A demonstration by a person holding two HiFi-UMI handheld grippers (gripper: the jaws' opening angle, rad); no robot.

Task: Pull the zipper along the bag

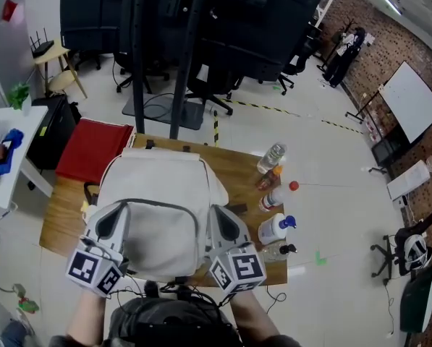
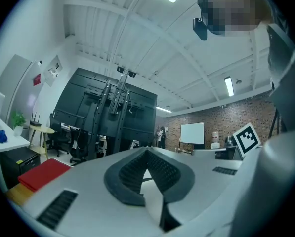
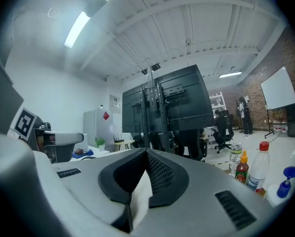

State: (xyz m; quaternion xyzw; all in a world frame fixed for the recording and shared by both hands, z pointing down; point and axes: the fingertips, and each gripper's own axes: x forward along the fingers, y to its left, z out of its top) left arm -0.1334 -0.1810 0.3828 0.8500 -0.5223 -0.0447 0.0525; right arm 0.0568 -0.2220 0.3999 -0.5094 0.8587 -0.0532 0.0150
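Observation:
A pale grey backpack [image 1: 161, 194] lies flat on the wooden table [image 1: 60, 219], with a dark zipper line [image 1: 165, 202] arching across its front panel. My left gripper [image 1: 120, 212] rests over the bag's near left part and my right gripper [image 1: 219, 219] over its near right part, both pointing away from me. In the left gripper view the left gripper [image 2: 147, 151] has its ribbed pads meeting at the tips. In the right gripper view the right gripper [image 3: 146, 153] is likewise closed tip to tip. No zipper pull shows between either pair of jaws. Both cameras look out over the room, so the bag is hidden there.
Several bottles stand along the table's right edge: a clear one [image 1: 271, 157], a sauce bottle [image 1: 268, 178], a red-capped one [image 1: 277, 196] and a blue-topped spray bottle [image 1: 277, 228]. A red pad [image 1: 92, 150] lies at the back left. A black stand [image 1: 179, 63] rises behind the table.

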